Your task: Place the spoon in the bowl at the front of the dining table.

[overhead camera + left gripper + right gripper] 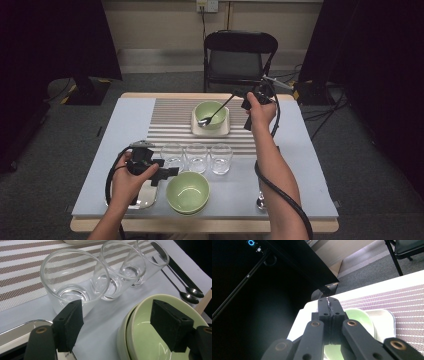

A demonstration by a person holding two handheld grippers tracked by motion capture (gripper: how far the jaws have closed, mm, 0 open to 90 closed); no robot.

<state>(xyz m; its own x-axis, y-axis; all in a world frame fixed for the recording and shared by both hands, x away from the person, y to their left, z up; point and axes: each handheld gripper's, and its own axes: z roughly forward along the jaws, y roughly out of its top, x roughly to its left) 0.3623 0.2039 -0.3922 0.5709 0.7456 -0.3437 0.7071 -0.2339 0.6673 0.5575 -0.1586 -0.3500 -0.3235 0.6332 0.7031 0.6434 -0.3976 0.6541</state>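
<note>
Right gripper (239, 95) clamped on spoon (216, 112); handle slants down-left from it, scoop inside far bowl (212, 114). Left gripper (167, 172) apart, idle.

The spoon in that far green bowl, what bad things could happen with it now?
The right claw pinches the spoon only by its handle end, so it might twist or slip out. Its tip sits in the far green bowl, so a hard push could nudge that bowl on its tray. The forearm passes close to the three glasses and might knock one.
</note>
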